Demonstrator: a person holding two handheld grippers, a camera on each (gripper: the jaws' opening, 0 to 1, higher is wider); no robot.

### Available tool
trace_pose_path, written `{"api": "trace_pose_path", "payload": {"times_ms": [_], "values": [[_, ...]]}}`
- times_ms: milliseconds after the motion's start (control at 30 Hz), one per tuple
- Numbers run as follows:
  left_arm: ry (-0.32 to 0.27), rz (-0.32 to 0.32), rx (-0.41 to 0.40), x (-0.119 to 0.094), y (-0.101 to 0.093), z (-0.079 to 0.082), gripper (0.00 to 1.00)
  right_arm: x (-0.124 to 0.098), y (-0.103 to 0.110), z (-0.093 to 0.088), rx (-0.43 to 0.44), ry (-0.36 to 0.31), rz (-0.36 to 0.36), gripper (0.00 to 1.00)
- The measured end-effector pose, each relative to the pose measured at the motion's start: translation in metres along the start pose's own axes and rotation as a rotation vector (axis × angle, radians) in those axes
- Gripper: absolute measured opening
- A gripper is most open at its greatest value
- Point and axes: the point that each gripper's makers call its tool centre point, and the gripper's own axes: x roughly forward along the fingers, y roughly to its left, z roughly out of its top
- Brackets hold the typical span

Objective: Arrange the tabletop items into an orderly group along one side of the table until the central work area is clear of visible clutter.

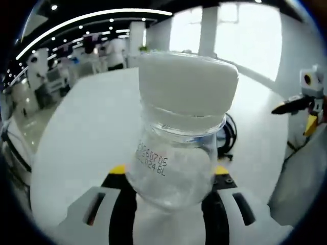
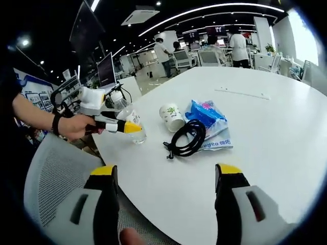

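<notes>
The left tool (image 1: 171, 186) is clamped on a clear plastic bottle (image 1: 176, 153), with one yellow-tipped jaw on each side of the bottle body. The bottle stands upright between the jaws and carries a wide white cap (image 1: 188, 84). Its wall is transparent and bears a printed code; whether it holds any liquid cannot be told.

In the right gripper view, the same left tool (image 2: 130, 127) is held by a person's hand (image 2: 76, 125) at the near-left edge of the white desk (image 2: 265, 132). The bottle (image 2: 132, 120) sits at that edge of the desk, gripped between the jaws.

The right tool (image 2: 166, 178) has its jaws set wide apart and holds nothing. It hangs over the near edge of the desk, well apart from the items.

Three items lie together near the middle of the desk:
- A white paper cup (image 2: 171, 117) lies on its side. Its contents cannot be made out.
- A blue and white plastic bag (image 2: 210, 122) lies flat, just beside the cup. What it holds cannot be told.
- A coiled black cable (image 2: 186, 139) lies partly on the bag's near edge.

A thin white strip (image 2: 242, 93) lies farther back on the desk, well apart from this group.

A grey mesh chair (image 2: 48, 178) stands beside the desk's near-left edge, below the left tool.
</notes>
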Motion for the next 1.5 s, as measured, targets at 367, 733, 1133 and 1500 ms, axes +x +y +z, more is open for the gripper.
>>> {"api": "trace_pose_path", "payload": {"times_ms": [367, 733, 1133, 1500], "values": [[0.023, -0.25, 0.145, 0.003, 0.004, 0.001, 0.46, -0.003, 0.001, -0.002, -0.001, 0.008, 0.001, 0.75], [0.036, -0.3, 0.185, 0.006, 0.004, 0.002, 0.47, 0.004, 0.013, -0.013, 0.001, 0.042, 0.025, 0.75], [-0.011, -0.201, 0.05, 0.002, 0.005, 0.011, 0.51, 0.003, 0.014, -0.012, 0.005, 0.036, 0.032, 0.75], [-0.051, -0.048, -0.121, -0.003, 0.01, 0.017, 0.65, 0.003, 0.014, -0.012, 0.011, 0.032, 0.037, 0.75]]}}
